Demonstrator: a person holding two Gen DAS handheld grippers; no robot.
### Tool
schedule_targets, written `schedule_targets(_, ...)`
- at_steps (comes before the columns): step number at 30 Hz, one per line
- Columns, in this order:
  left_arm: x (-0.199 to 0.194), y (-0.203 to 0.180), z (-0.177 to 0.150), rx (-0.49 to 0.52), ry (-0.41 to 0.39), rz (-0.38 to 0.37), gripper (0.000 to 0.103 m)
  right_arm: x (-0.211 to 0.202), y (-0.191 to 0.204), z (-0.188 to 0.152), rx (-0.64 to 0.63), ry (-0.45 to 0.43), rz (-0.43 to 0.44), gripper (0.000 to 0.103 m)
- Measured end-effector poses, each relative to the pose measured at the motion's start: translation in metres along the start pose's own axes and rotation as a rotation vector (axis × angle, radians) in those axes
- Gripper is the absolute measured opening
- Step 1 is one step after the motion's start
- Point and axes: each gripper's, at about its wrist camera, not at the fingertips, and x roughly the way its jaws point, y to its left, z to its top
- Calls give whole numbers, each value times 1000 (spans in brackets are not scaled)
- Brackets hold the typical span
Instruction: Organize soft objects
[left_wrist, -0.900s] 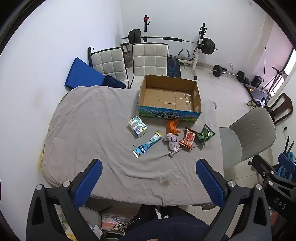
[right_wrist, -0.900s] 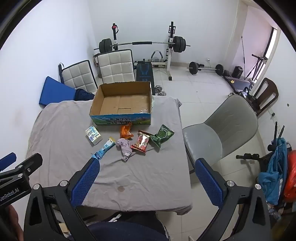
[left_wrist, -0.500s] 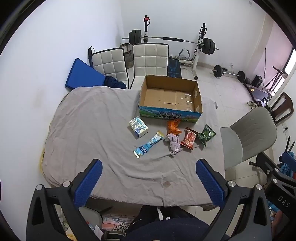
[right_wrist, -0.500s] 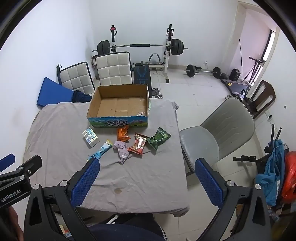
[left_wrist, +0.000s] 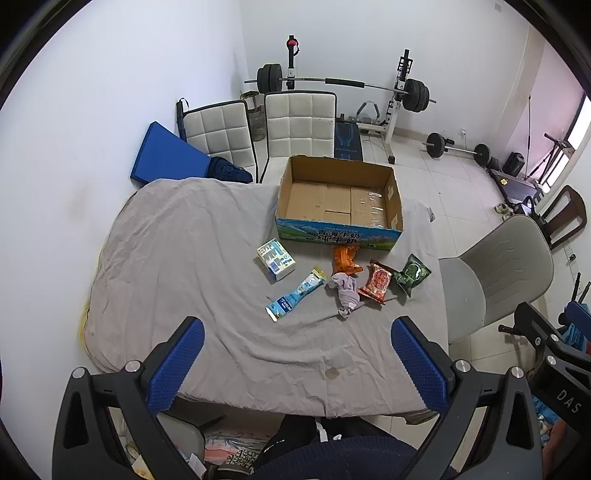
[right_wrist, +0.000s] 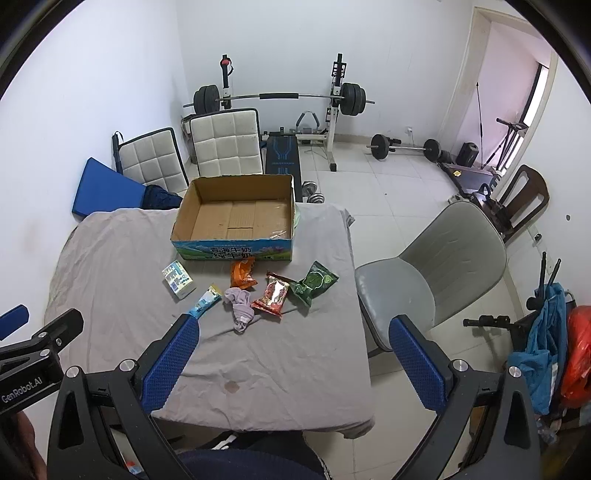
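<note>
On the grey-clothed table (left_wrist: 177, 266) lie a tissue pack (left_wrist: 276, 260), a blue-white sachet (left_wrist: 297, 293), a crumpled lilac cloth (left_wrist: 346, 291), an orange packet (left_wrist: 345, 258), a red snack bag (left_wrist: 377, 282) and a green snack bag (left_wrist: 412, 274). Behind them stands an open, empty cardboard box (left_wrist: 340, 201). The same items show in the right wrist view: the cloth (right_wrist: 240, 304), the box (right_wrist: 238, 218). My left gripper (left_wrist: 297, 363) and right gripper (right_wrist: 291, 363) are both open and empty, held high above the table's near edge.
A grey chair (right_wrist: 428, 273) stands right of the table. Two white padded chairs (left_wrist: 258, 131) and a blue mat (left_wrist: 168, 158) are behind it. A barbell rack (right_wrist: 280, 99) and loose weights stand at the far wall. Bags hang at the right (right_wrist: 554, 350).
Both grippers have drifted slightly up and back, so the table looks a little smaller. Nothing on the table has moved. Both grippers stay open.
</note>
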Motion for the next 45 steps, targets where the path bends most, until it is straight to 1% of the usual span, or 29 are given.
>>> schedule_targets(6, 2, -2, 4, 5, -1, 3, 103, 8, -3, 3, -1, -1, 3, 103)
schedule_targets(11, 0, -3, 5, 1, -2, 4, 103, 6, -2, 3, -5, -5, 2, 103)
schedule_targets(15, 1, -5, 12, 3, 2, 10, 103, 9, -1, 6, -14, -9, 1, 103)
schedule_targets(24, 0, -9, 16, 13, -14, 32, 103, 7, 3, 9, -24, -24, -2, 103)
schedule_targets(36, -2, -6, 11, 16, -32, 44, 103, 7, 7, 9, -33, -27, 12, 103)
schedule_targets(45, -4, -2, 11, 10, -38, 33, 103, 6, 7, 11, -25, -37, 12, 103)
